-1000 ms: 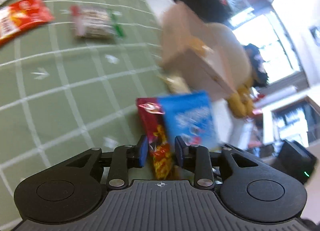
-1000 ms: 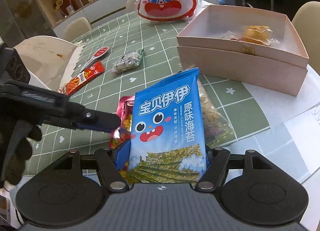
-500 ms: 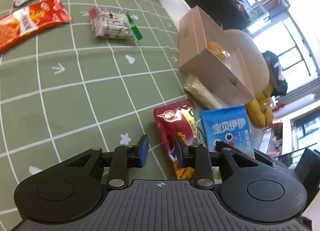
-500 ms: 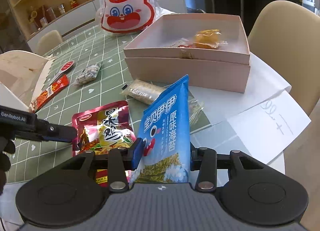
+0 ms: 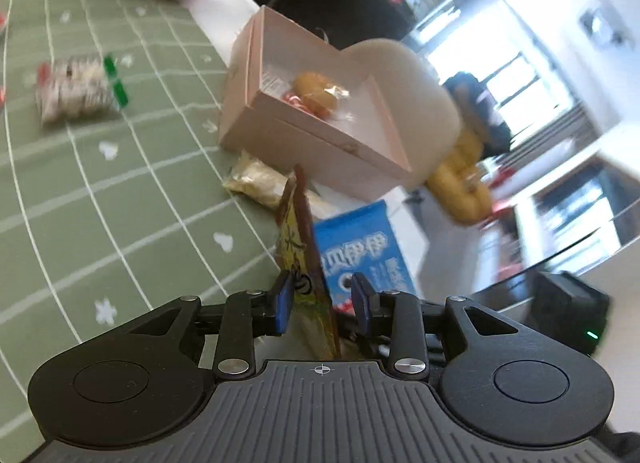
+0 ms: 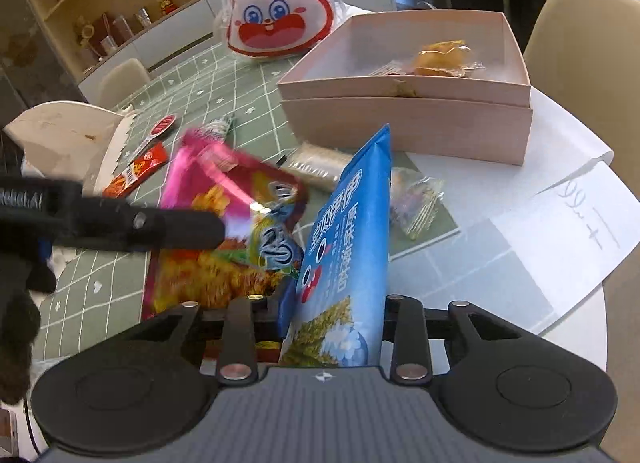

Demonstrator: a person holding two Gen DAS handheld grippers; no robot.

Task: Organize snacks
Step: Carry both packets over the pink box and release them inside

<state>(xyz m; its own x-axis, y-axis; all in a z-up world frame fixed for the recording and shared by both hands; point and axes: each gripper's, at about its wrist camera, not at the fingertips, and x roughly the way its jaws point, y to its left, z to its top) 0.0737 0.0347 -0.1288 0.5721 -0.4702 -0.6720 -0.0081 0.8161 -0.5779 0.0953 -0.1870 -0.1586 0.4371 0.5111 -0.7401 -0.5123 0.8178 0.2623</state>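
My left gripper is shut on a red snack packet, seen edge-on and lifted off the table; the right wrist view shows it blurred, held by the left gripper's black fingers. My right gripper is shut on a blue seaweed bag, held upright; this bag also shows in the left wrist view. The open pink box stands beyond, holding a yellow wrapped pastry; it also shows in the left wrist view.
A green checked tablecloth carries a clear wrapped snack, a small white packet, a red sachet and a rabbit-face bag. White paper lies right of the box. A beige chair stands behind.
The left gripper has lifted the red packet off the table and turned it edge-on. The right gripper still holds the blue bag, a little nearer the box.
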